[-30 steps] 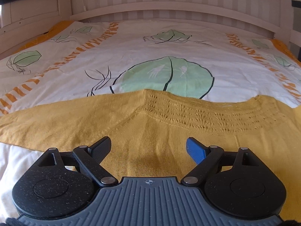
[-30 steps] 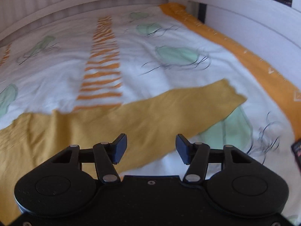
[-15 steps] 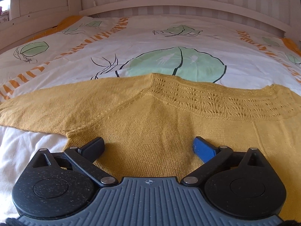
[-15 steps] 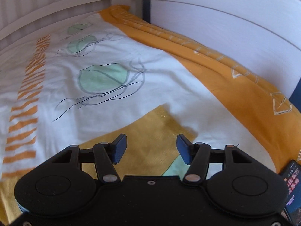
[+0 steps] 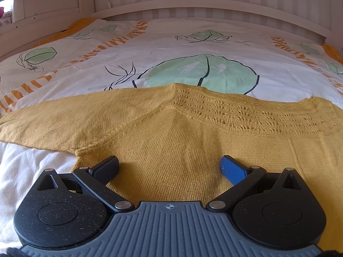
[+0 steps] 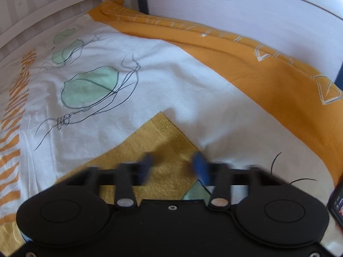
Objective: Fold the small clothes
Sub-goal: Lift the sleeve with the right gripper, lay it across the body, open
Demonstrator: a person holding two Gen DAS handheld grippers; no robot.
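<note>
Mustard-yellow knitted sweater (image 5: 171, 141) flat on leaf-print bed cover (image 5: 150, 49). L gripper (image 5: 169, 167) jaws wide open over sweater body. R gripper (image 6: 172, 168) jaws blurred, just closing round sleeve cuff (image 6: 165, 132); grip unclear.

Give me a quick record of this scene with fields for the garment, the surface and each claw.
Garment: mustard knit sweater, spread flat, not yet folded
Surface: bed with a white leaf-print duvet
Left claw: wide open over the sweater's body beside the underarm, gripping nothing
Right claw: blurred; its jaws have just been closing, with the sleeve cuff between them
Bed edge: orange sheet along the white side rail
</note>
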